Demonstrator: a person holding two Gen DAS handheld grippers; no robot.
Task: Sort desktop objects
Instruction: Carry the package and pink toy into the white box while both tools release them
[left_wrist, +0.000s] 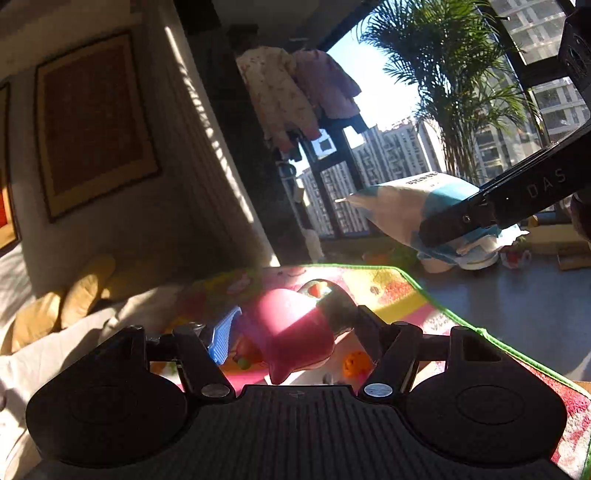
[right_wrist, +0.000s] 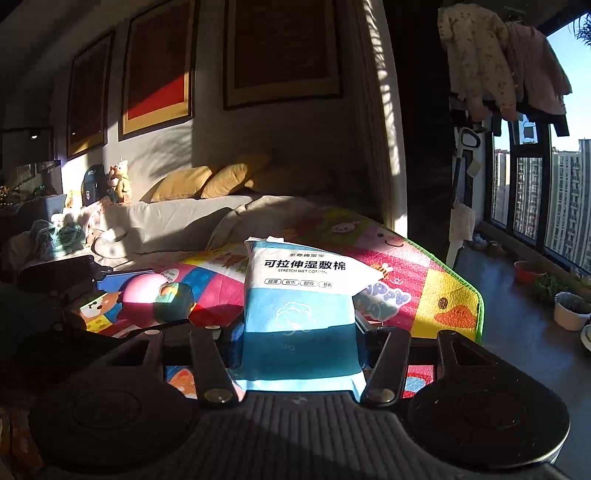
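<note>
In the left wrist view, the left tongs (left_wrist: 291, 328) are closed on a pink toy (left_wrist: 291, 332), its body pinched between the two fingers above the colourful cartoon play mat (left_wrist: 417, 295) covering the table. A blue ridged piece (left_wrist: 221, 339) lies just beside the toy on the left finger's side, and a small orange ball (left_wrist: 356, 363) sits on the mat below. Up to the right, the right tongs' black arm, lettered "DAS", carries a white and blue pack of wet cotton pads (left_wrist: 413, 206) in the air, against the window and a palm plant (left_wrist: 454, 85).

In the right wrist view, the right tongs (right_wrist: 295, 343) are clamped on the pack of wet cotton pads (right_wrist: 299, 306), held upright over the play mat (right_wrist: 443, 295). Its label reads "可拉伸湿敷棉" with "STRETCH WET COTTON" beneath; the smaller print is too small to read. To the left, the pink toy (right_wrist: 142, 295) appears in the left tongs.
</note>
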